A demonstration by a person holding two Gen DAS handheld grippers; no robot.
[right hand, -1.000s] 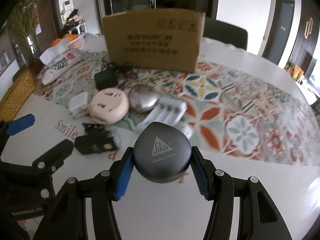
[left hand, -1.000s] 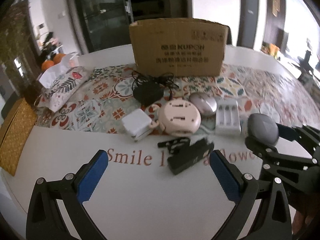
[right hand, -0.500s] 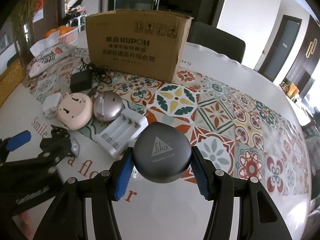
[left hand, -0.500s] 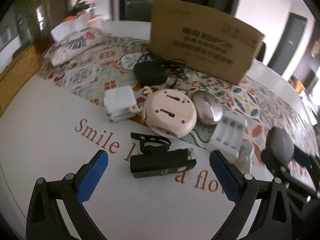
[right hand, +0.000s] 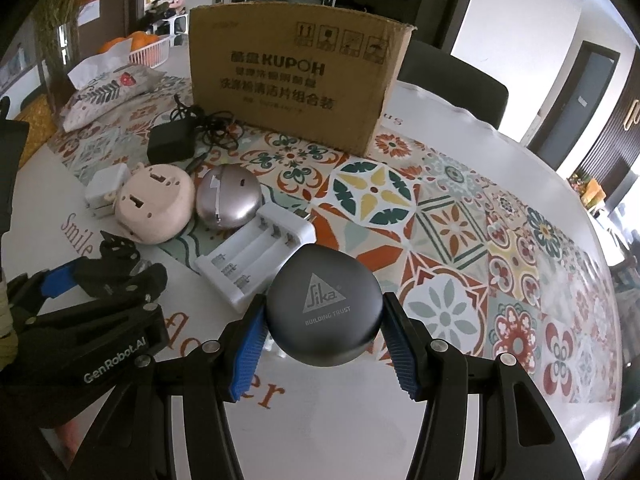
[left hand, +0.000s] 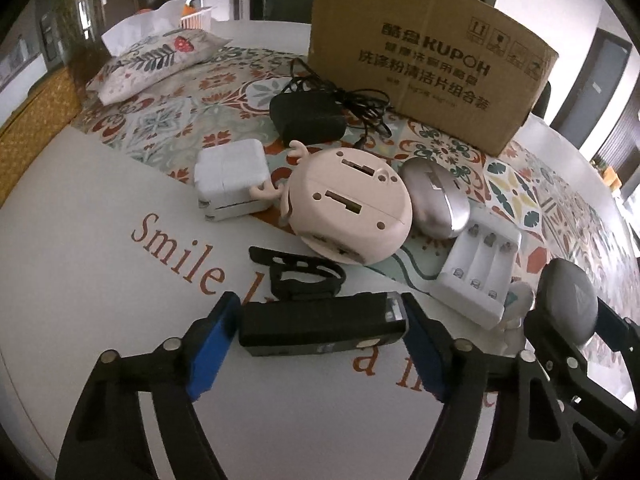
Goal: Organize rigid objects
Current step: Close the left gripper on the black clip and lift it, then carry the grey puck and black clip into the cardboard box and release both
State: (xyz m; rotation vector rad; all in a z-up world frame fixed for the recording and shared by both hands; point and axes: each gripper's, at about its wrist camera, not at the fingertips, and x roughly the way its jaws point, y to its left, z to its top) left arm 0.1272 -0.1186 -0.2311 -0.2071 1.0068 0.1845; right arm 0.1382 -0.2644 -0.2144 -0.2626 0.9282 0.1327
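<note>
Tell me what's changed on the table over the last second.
The left gripper came down over the black bike light and its jaws have just been closing, blue pads now at the light's two ends. The right gripper still holds the round grey case. The cardboard box, mouse and battery charger stayed put.

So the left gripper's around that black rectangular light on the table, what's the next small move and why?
Probably lift it straight up. The left gripper has just been closing, and its blue pads bracket both ends of the black rectangular light, which lies flat on the white table.
</note>
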